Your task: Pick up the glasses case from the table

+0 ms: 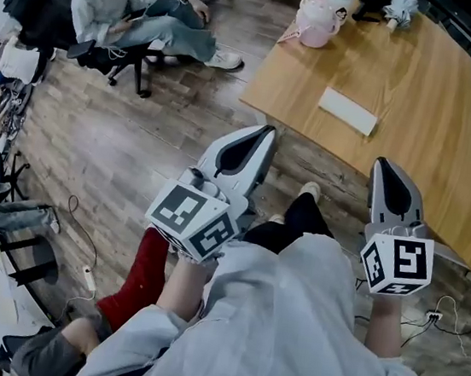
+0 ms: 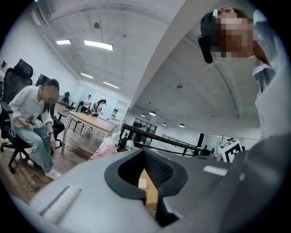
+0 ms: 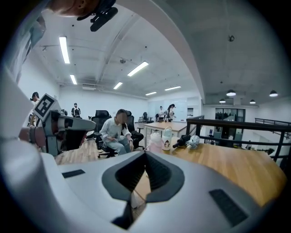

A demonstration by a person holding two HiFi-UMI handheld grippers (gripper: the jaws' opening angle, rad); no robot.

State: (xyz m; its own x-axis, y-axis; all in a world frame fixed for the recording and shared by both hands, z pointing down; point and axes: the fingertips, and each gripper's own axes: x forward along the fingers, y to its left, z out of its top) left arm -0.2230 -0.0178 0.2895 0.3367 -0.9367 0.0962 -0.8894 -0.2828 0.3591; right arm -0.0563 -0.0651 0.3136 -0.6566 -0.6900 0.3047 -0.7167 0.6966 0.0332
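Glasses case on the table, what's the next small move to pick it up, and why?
Probably bring the right hand-held gripper forward and down toward the glasses case while opening its jaws. The case lies flat on the table, untouched. The right one and the left hand-held gripper are both shut, empty and short of it, and the right one looks the closer.

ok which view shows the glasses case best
Head view: the glasses case lies whole on the wooden table. The left gripper view catches only a white bit through its jaw opening; the right gripper view shows none clearly.
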